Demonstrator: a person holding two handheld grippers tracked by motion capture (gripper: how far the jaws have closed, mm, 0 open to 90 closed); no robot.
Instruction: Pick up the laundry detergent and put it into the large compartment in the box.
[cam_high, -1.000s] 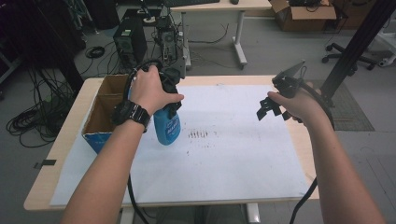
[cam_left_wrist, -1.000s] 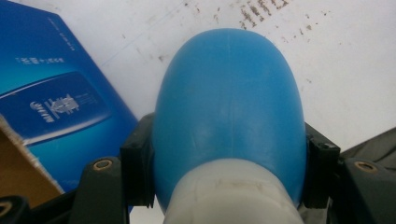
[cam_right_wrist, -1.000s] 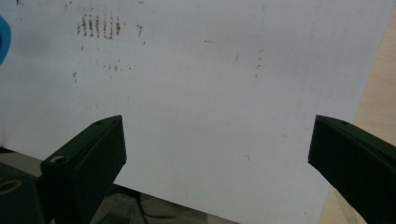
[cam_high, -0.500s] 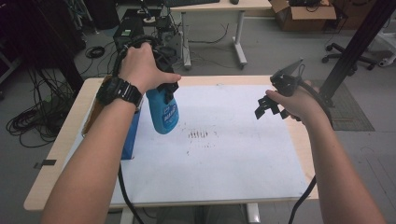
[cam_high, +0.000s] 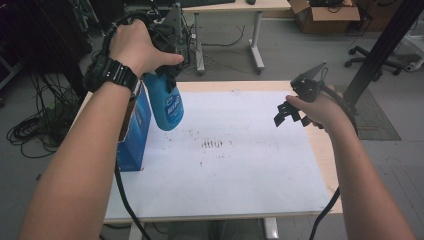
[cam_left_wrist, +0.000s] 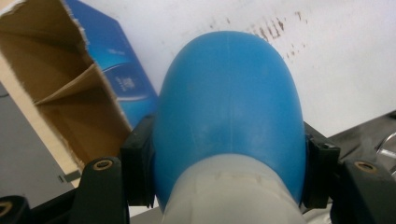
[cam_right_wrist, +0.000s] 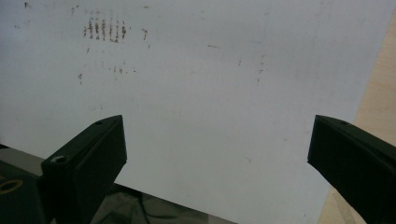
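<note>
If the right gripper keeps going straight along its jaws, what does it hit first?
Most likely the bare white sheet on the table: the right gripper, jaws open and empty, looks down on it with nothing between, the dark marks farther ahead.

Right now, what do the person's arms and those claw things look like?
Both forearms are bare, with no sleeves. The left wrist wears a chunky black watch. Each claw is black: the left claw has blocky pads and round brass-coloured screw holes; the right claw has flat, squared tips. A grey three-cornered plate tops the right one, and a black cable trails off it.
</note>
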